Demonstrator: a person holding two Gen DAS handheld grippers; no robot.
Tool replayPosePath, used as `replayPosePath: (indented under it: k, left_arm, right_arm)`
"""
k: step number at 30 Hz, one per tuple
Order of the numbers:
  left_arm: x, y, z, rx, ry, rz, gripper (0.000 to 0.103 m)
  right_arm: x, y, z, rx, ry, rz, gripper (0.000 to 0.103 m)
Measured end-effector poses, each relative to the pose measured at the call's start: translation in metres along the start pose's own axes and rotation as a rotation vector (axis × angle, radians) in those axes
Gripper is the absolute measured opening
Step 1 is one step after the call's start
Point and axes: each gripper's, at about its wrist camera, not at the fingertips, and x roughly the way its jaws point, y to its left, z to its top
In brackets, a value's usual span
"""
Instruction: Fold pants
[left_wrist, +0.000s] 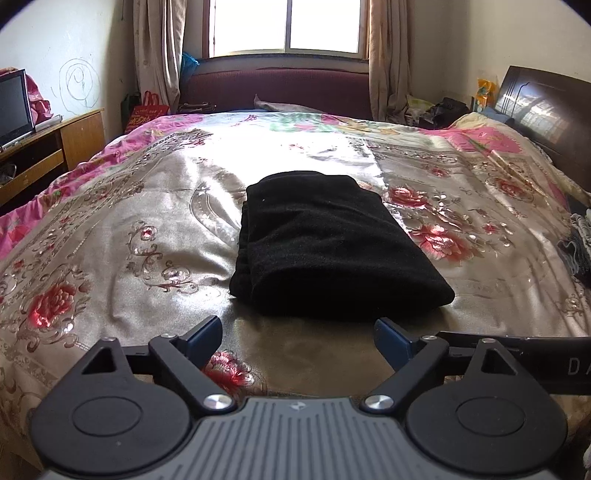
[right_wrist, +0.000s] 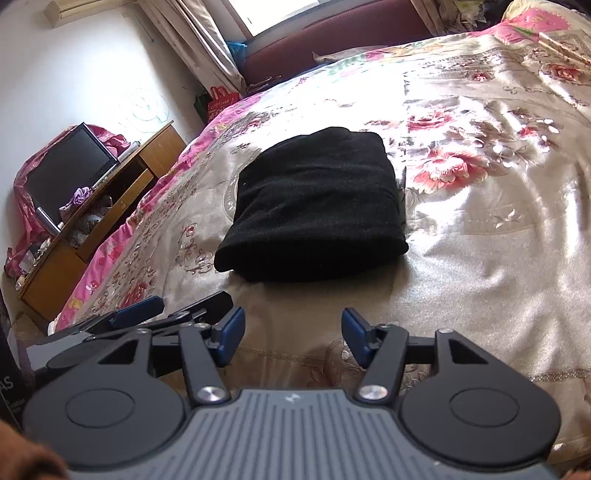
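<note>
Left wrist view showed your left gripper (left_wrist: 297, 334) spread wide and empty, just short of the folded black pants (left_wrist: 328, 243) lying on the floral bed (left_wrist: 110, 229); your right gripper (right_wrist: 293, 338) hung partly open, holding nothing.

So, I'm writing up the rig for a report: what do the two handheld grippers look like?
Both match. The left gripper and right gripper each have a ribbed grey body bearing a small white logo, two round black discs, black linkage arms with silver pivot bolts, and blue finger pads. No cables show.
</note>
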Motion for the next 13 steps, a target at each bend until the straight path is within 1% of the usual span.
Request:
replayPosePath:
  k: [7,13]
  left_arm:
    - [0.0074,0.0007,-0.0074,-0.015,0.026,0.012,0.103]
    - [0.0082,-0.0018,-0.0098,-0.011,0.029,0.024,0.103]
  right_arm:
    - [0.0060,-0.0039,-0.0059,0.019,0.022,-0.004,0.060]
    - [0.0078,-0.0072,-0.0077,0.034,0.030,-0.005,0.060]
